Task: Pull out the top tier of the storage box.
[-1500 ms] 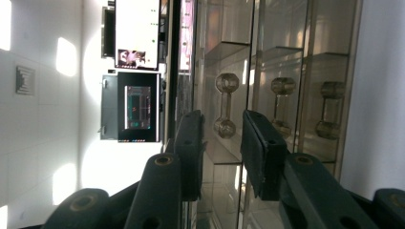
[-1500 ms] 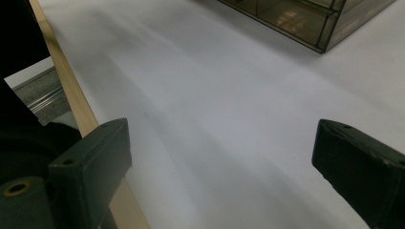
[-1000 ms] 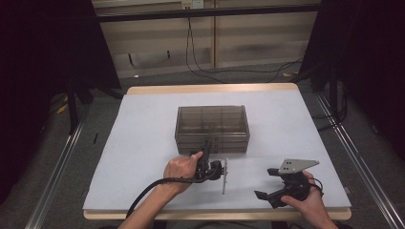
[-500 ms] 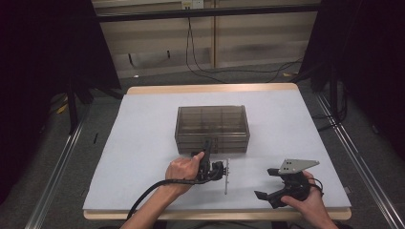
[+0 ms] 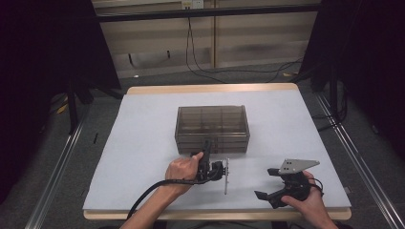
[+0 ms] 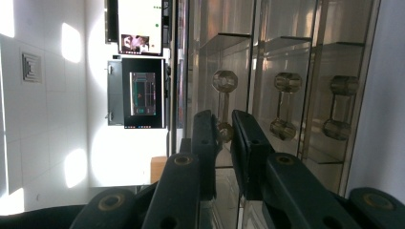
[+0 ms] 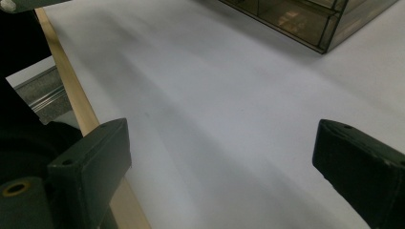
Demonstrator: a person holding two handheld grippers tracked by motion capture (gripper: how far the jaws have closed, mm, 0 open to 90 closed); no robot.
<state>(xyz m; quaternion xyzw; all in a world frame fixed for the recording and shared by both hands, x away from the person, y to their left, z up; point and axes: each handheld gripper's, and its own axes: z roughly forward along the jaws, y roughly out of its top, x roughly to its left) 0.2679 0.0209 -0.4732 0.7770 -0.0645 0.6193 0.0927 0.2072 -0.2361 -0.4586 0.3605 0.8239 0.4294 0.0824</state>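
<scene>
- The smoky clear drawer cabinet (image 5: pixel 212 129) stands mid-table (image 5: pixel 143 143); dumbbell-shaped knobs (image 6: pixel 282 105) line its front.
- Left gripper (image 6: pixel 224 143) fingers nearly closed around one knob (image 6: pixel 223 107).
- Right gripper (image 5: pixel 276 187) near the front-right corner, fingers wide open, holding nothing.

white-topped table (image 5: pixel 143 143) bears a smoky drawer cabinet (image 5: pixel 212 126).

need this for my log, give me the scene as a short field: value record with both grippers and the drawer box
surface: white table with a wooden edge
main object: smoky clear drawer cabinet, mid-table
left gripper: turned on its side at the cabinet front, jaws nearly shut around a drawer knob
other knobs: two more beside it
right gripper: near the table's front right edge, jaws wide apart, holding nothing
right hand: on the gripper's handle
</scene>
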